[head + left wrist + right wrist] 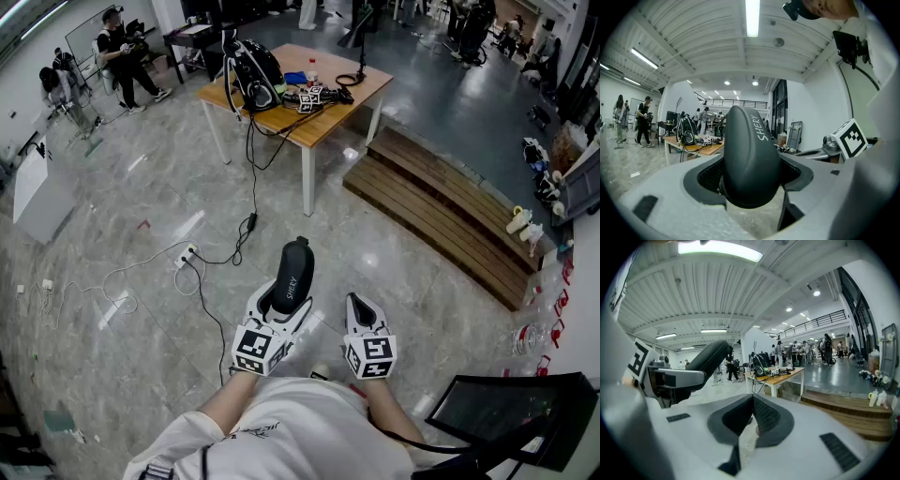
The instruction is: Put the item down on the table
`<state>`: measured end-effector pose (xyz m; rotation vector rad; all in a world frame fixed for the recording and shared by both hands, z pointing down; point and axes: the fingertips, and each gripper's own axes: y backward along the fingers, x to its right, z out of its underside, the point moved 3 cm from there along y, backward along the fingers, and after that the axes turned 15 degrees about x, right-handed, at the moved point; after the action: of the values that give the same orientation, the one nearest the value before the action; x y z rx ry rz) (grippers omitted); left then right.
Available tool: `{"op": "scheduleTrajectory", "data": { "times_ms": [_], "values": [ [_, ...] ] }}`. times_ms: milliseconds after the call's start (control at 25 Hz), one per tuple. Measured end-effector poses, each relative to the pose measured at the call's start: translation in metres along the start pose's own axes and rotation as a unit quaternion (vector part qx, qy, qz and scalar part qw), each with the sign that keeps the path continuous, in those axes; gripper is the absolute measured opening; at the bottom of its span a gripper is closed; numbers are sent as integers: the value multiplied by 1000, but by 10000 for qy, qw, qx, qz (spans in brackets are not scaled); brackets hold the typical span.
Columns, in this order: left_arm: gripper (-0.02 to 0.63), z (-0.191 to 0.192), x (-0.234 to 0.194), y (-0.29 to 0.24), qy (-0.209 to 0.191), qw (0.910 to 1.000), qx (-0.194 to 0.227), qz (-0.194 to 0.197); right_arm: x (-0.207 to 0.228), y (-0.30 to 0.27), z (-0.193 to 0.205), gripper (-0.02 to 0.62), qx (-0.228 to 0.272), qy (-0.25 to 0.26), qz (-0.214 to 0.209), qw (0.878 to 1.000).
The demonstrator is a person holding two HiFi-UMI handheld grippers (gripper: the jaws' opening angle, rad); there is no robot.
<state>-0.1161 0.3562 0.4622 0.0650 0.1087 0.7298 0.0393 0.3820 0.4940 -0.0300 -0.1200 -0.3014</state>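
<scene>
Left gripper (286, 314) fingers clamp dark case (295, 267), well short of table (371, 82), over floor (141, 216). Right gripper (361, 307) fingers pinched together, empty. Risks: smooth rounded shell could slip before reaching table; cables (251, 178) beside table could trip.

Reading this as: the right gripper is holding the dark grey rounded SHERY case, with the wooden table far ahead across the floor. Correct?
Wrong gripper. The left gripper holds the dark grey rounded SHERY case, as the left gripper view shows; the right gripper is shut on nothing. The wooden table is indeed far ahead across the floor.
</scene>
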Motion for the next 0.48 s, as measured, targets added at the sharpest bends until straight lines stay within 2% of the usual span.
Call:
{"op": "scheduleTrajectory", "data": {
  "times_ms": [240, 480],
  "values": [
    [334, 11, -1, -29, 10, 9999, -57, -126, 32, -29, 1, 3, -113, -24, -142, 9998],
    [334, 25, -37, -77, 104, 9998, -82, -167, 52, -89, 1, 5, -166, -41, -242, 9996]
  ]
}}
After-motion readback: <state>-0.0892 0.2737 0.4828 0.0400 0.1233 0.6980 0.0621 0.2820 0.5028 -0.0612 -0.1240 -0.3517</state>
